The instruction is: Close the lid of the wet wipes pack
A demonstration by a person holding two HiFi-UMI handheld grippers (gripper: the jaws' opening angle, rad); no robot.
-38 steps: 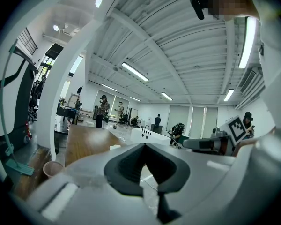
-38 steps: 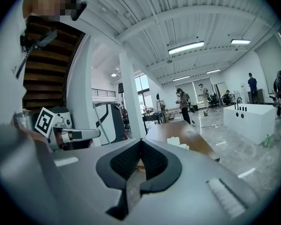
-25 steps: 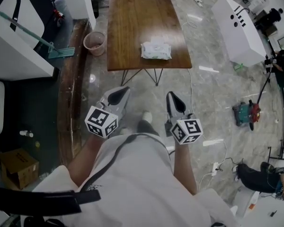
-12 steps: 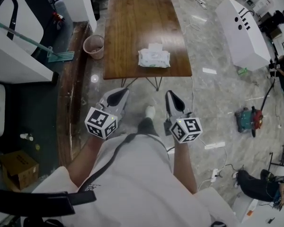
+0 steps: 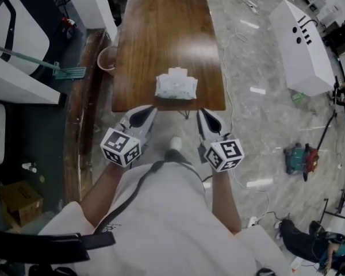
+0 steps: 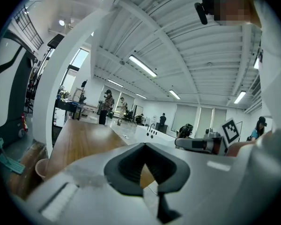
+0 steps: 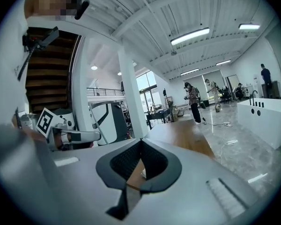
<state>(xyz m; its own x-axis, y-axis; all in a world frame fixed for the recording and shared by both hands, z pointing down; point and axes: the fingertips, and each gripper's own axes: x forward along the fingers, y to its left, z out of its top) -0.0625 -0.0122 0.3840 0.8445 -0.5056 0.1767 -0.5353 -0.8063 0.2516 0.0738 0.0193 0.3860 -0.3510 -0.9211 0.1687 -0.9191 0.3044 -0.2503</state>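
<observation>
The white wet wipes pack point(image 5: 176, 88) lies near the front edge of the brown wooden table point(image 5: 161, 27), and its small lid flap point(image 5: 175, 72) stands raised at the far side. My left gripper point(image 5: 144, 115) is held just short of the table's front edge, left of the pack, shut with nothing in it. My right gripper point(image 5: 208, 118) is level with it on the right, also shut and empty. The left gripper view shows its jaws point(image 6: 144, 144) meeting at the tip above the tabletop point(image 6: 79, 137). Seen in its own view, the right gripper point(image 7: 140, 139) looks the same.
A pink bin point(image 5: 105, 60) stands at the table's left side beside a green floor mop point(image 5: 66, 71). At the right are a white cabinet point(image 5: 302, 39) and a red and green machine point(image 5: 302, 157) on the marble floor, with cables. Far off, people stand.
The table and the pack have come much closer to both grippers as the person walked forward. Both grippers stay shut and side by side.
</observation>
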